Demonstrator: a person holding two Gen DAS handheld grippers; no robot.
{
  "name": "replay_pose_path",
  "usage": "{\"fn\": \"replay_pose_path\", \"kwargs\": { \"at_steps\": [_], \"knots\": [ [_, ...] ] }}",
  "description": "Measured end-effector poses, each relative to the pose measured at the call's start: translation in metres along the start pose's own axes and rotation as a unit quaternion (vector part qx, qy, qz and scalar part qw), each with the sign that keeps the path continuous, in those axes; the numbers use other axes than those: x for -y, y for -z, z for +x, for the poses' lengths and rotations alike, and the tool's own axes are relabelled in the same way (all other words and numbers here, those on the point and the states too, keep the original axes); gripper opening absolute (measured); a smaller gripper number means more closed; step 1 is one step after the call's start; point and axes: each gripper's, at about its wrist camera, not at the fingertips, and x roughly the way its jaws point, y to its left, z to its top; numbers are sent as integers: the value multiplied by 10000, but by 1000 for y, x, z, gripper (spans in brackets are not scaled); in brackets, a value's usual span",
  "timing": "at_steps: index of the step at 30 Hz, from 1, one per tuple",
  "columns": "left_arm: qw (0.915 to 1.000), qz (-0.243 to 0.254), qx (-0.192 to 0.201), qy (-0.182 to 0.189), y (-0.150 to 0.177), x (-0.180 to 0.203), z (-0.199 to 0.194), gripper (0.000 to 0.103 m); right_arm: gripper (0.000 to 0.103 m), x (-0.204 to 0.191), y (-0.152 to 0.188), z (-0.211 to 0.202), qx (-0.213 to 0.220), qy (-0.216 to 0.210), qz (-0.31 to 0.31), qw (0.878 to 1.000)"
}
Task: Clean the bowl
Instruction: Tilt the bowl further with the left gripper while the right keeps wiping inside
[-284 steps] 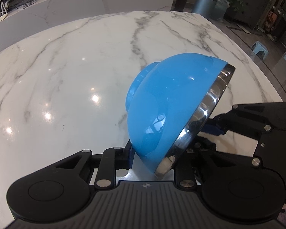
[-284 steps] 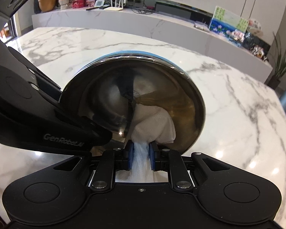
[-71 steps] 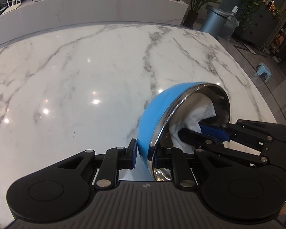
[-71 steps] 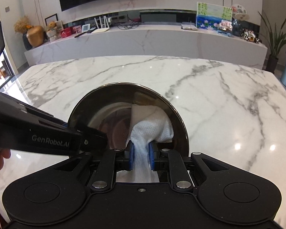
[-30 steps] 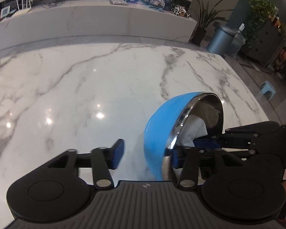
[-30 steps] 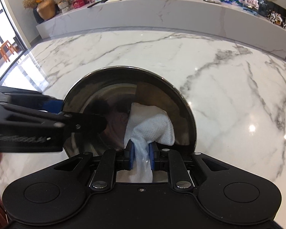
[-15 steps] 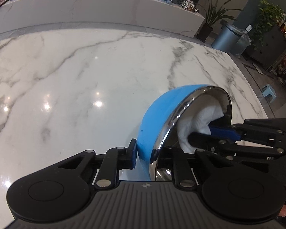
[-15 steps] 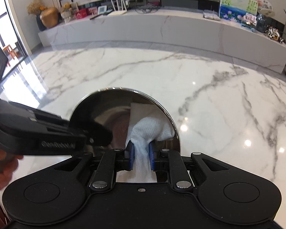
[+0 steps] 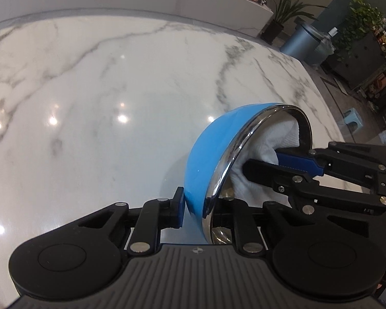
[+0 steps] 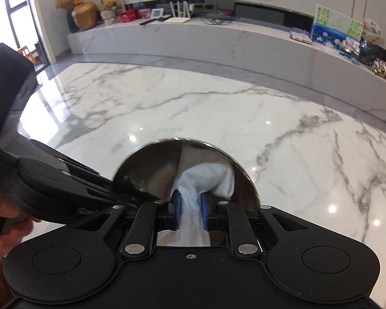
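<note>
- Over the marble bench [image 9: 95, 108], my left hand-held gripper [image 9: 196, 209] is clamped on the rim of the blue bowl [image 9: 208, 154]: one pad on the blue outside, the other on the steel inside, no gap showing.
- Bowl is held tilted up on edge, mouth facing my right side; I judge it clear of the bench or barely off it, the contact point is hidden behind the gripper body.
- My right hand-held gripper [image 10: 190, 212] is closed on a bunched white cloth [image 10: 208, 177]; cloth fills the space between both blue pads and trails back under the gripper.
- Front wad of the cloth sits inside the bowl, pressed against the polished steel wall on the far/right part of the interior, as seen from the right wrist view.
- From the left wrist view the same cloth [image 9: 270, 144] shows just inside the chrome rim, with the right gripper reaching in from the side.
- Step in hand, my call: wiping the inside of the bowl, mid-scrub, not start or finish.
- Can't tell from the reflections whether any dirt is left on the steel.
- Next move calls for: keep the left grip firm so the rim doesn't slip or rotate, sweep the cloth around the wall and down to the base, keeping pressure on the steel.
- Watch: the rim pinch is narrow, so a hard push from the cloth could lever the bowl out of the left pads.
- Part of a hand [image 10: 5, 216] shows at the left edge of the right wrist view, holding the left gripper.
</note>
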Motion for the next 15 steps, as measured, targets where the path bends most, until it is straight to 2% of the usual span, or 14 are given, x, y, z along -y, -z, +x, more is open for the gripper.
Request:
{"fn": "replay_pose_path", "kwargs": {
  "at_steps": [7,15],
  "knots": [
    [9985,-227,-371,336,18,2,4,16,14,-7,18,-13,-169,-8,-192,9997],
    [9977,-431,-414,327,15,-1,10,18,14,0,25,2,-347,65,-99,9993]
  ]
}}
